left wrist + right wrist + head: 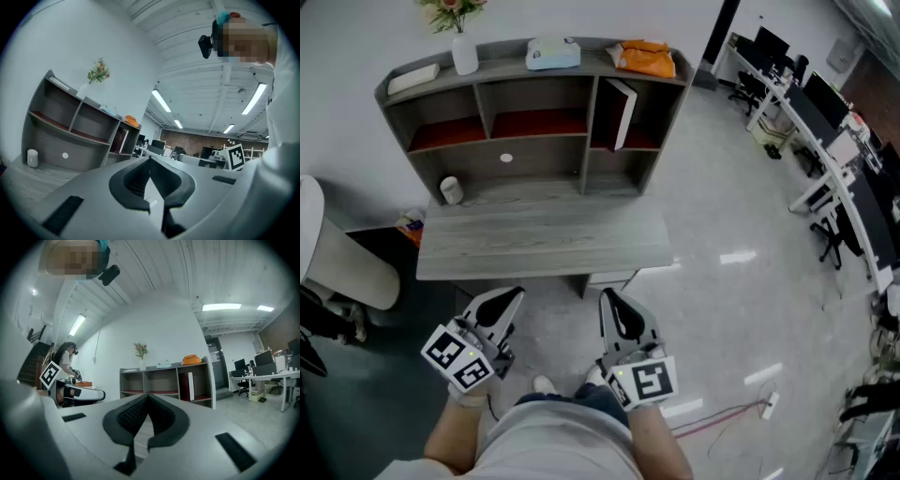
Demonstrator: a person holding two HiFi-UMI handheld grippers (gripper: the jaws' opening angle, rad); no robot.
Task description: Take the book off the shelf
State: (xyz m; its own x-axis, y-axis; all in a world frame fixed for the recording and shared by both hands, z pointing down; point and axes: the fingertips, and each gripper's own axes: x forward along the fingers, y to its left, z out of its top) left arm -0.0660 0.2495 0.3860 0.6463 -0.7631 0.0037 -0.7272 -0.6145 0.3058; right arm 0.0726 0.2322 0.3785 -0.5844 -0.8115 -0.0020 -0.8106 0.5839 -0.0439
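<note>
book (pixel 620 114) in every view; bystander (pixel 67 363) (far left) only right gripper view

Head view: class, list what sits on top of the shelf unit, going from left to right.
flat white object → white vase of flowers → pale blue pack → orange bag

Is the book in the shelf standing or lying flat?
Standing: the book rests on its lower edge in the right compartment of the shelf, taller than wide.
</note>
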